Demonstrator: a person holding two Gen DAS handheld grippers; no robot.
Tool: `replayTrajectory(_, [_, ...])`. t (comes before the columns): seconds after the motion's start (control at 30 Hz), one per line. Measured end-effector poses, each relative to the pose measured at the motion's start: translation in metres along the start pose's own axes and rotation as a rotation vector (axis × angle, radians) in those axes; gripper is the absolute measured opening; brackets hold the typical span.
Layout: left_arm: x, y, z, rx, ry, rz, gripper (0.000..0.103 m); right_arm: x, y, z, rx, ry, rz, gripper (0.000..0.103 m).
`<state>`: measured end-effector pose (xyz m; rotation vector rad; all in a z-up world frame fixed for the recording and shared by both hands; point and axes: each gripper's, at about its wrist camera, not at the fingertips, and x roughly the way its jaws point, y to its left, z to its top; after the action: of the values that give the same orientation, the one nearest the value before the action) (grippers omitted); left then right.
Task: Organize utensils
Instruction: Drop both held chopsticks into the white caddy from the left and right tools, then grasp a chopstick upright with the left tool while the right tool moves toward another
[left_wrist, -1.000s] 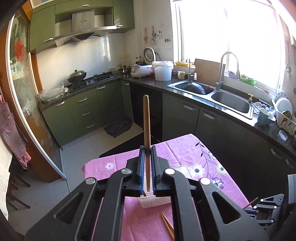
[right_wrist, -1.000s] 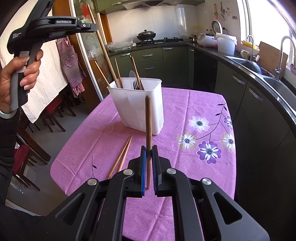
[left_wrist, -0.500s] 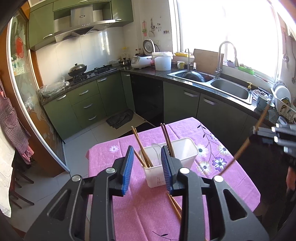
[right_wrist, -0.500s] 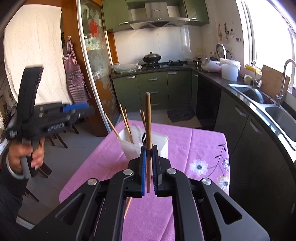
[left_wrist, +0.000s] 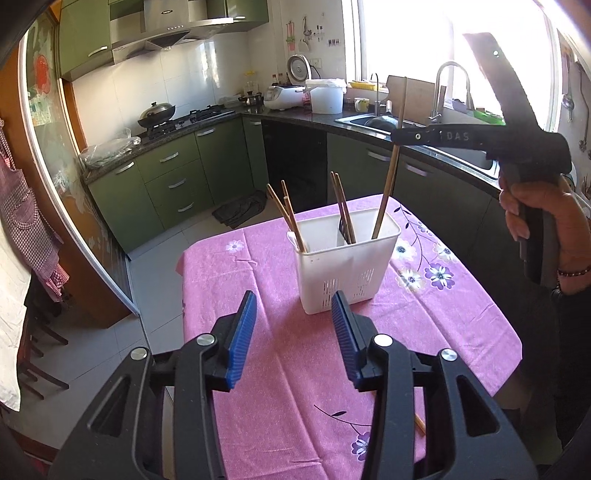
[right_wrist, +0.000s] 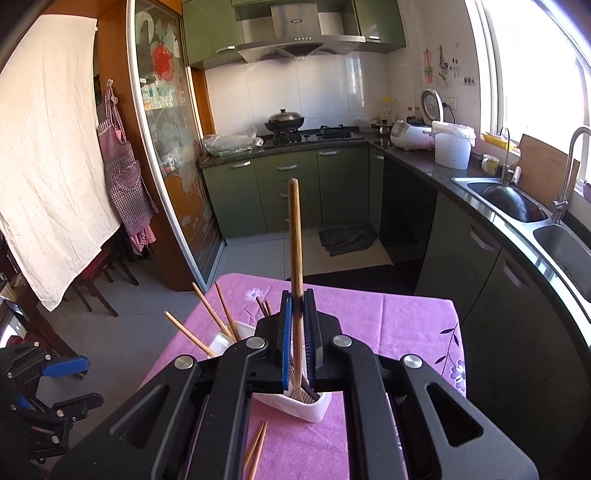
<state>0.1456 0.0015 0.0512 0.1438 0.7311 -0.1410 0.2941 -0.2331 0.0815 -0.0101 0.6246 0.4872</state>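
A white utensil holder stands on the pink tablecloth with several wooden chopsticks leaning in its compartments. My left gripper hovers in front of it, jaws opening, nothing between them. In the left wrist view my right gripper is up at the right, shut on a long wooden chopstick whose lower end dips into the holder's right compartment. The right wrist view shows that chopstick upright in the right gripper, with the holder just below.
Two loose chopsticks lie on the cloth near the holder; one end shows by the left gripper's finger. A person's hand holds the right gripper's handle. Green cabinets, a stove and a sink line the walls behind.
My left gripper let go of its chopstick, opened and sank toward the table. My right gripper rose from the cloth and came over the holder with its chopstick.
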Motion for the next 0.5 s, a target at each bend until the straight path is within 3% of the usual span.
replayTrajectory(0.13, [0.008,-0.004,-0.001,-0.002,0.024,-0.009,0.042,0.012,-0.005,-0.007,0.008,0.026,0.006,0.008])
replayTrajectory(0.3, [0.023,-0.017,-0.007,0.009,0.066,-0.021,0.042,-0.027,-0.003,-0.017,-0.010,-0.029,0.030,0.011])
replayTrajectory(0.5, [0.057,-0.039,-0.028,0.006,0.167,-0.058,0.042,-0.069,-0.001,-0.078,-0.071,-0.010,0.003,0.017])
